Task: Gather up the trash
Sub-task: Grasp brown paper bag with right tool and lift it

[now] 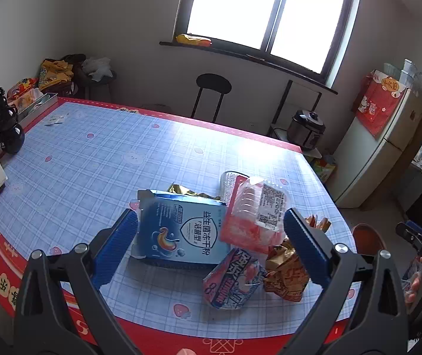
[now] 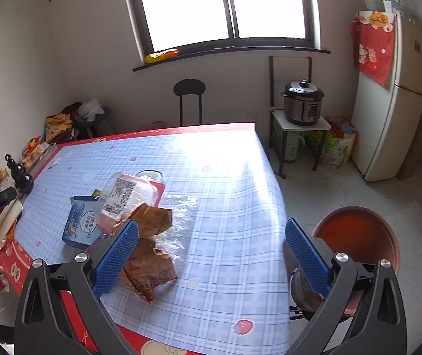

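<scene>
Two grippers, both with blue-padded fingers spread wide, nothing pinched. Left gripper (image 1: 211, 242) hangs over the trash pile; its left finger (image 1: 116, 248) sits just beside the blue box (image 1: 178, 230), its right finger (image 1: 305, 245) just beside the pink-and-clear tray (image 1: 252, 213). Whether either pad touches, I can't tell.

Landmark = blue box, which lies flat on the table (image 1: 92, 153), printed face up. Trash relative to it, from the left wrist view:
- pink-and-clear tray with white label: touching its right edge, leaning partly over it
- gold foil scrap (image 1: 181, 190): just behind it, mostly hidden
- silver bubble pouch (image 1: 230, 183): behind and right, under the tray
- pink-blue snack wrapper (image 1: 234, 278): just in front-right, nearest the table's near edge
- crumpled brown wrapper (image 1: 285, 269): right of that wrapper, touching it

Right gripper (image 2: 211, 254) hovers over the plaid cloth to the right of the pile. Its left finger (image 2: 116, 257) overlaps the brown wrapper (image 2: 149, 254) in view; contact unclear. Clear plastic film (image 2: 181, 216) lies right of the blue box (image 2: 82, 224), past the brown wrapper. Right finger (image 2: 307, 257) is off the table edge, over the floor side.

Orange-red round bin (image 2: 359, 236) stands on the floor, well apart from the box, beyond the table's right edge.

Black gourd-shaped bottle (image 1: 8, 124) stands upright far left of the box, near the table's left edge.
</scene>
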A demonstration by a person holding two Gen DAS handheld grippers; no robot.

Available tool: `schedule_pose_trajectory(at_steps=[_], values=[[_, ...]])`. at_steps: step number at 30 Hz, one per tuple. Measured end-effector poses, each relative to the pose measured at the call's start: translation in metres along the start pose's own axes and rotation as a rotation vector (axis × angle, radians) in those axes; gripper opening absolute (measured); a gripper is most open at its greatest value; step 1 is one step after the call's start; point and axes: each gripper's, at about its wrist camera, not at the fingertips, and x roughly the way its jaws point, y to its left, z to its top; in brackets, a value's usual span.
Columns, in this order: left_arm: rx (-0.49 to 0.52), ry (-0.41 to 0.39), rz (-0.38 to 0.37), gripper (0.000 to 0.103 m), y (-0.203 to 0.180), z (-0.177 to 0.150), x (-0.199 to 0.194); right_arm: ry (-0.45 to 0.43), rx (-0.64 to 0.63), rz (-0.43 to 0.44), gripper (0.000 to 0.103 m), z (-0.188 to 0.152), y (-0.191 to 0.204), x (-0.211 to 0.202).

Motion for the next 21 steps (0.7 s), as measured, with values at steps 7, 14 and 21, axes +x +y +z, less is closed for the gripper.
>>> schedule_pose_trajectory(at_steps=[7,14,21], values=[[-0.020,0.030,0.014,0.097,0.039,-0.010,0.009,0.088,-0.128,0.064,0.098,-0.004,0.073,0.045],[-0.098,0.058,-0.010,0.097,0.075,-0.015,0.026,0.205,-0.153,0.062,0.098,-0.011,0.117,0.097],[-0.135,0.110,-0.088,0.097,0.096,-0.021,0.047,0.327,-0.306,-0.063,0.098,-0.040,0.155,0.126]])
